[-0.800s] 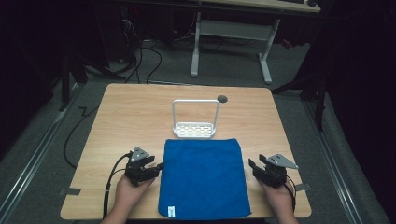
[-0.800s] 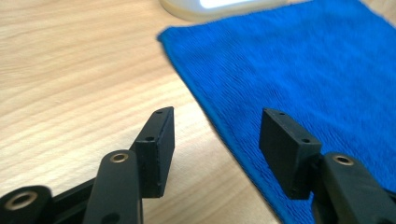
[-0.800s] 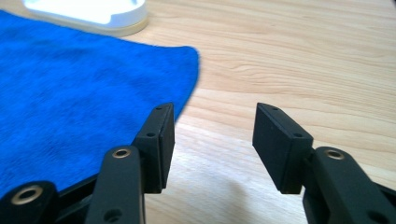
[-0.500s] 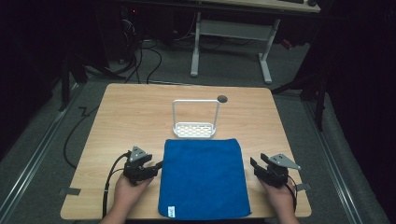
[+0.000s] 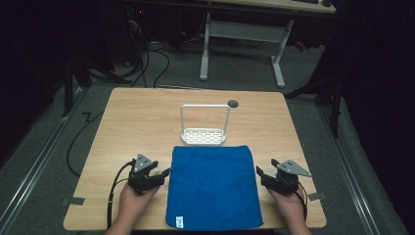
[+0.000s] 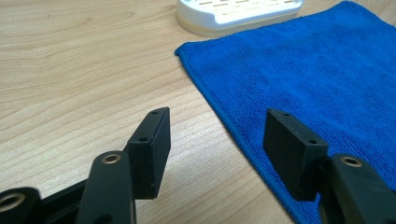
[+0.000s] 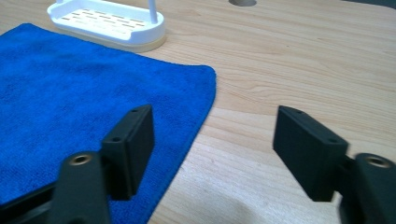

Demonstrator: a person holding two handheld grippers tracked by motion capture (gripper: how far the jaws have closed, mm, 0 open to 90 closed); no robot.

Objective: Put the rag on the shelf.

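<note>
Little has shifted since the earlier frames: both of my tools have stayed low at the sides of the blue cloth [image 5: 213, 186], with my right gripper [image 5: 263, 175] perhaps easing a touch nearer my body.

That cloth lies flat and unfolded in the lower middle of the high view, its far edge just beside the white rack [image 5: 204, 135], which stands above it at the centre of the wooden surface [image 5: 137, 117]. A small white tag sits near the cloth's lower left corner.

My left gripper [image 5: 164, 174] rests at the lower left of the high view, jaws spread wide and holding nothing. In the left gripper view the cloth's [image 6: 308, 79] left edge runs between my jaws, and the right-hand one hangs over the fabric. My right gripper's jaws are spread too and hold nothing; in the right gripper view the cloth's [image 7: 84, 93] right edge passes just beside the left-hand jaw, while the other hangs over bare wood.

As I judge it, the work has barely begun. No edge is pinched and no fold is made. Closing on the two side edges comes first, and all the handling after that remains.
</note>
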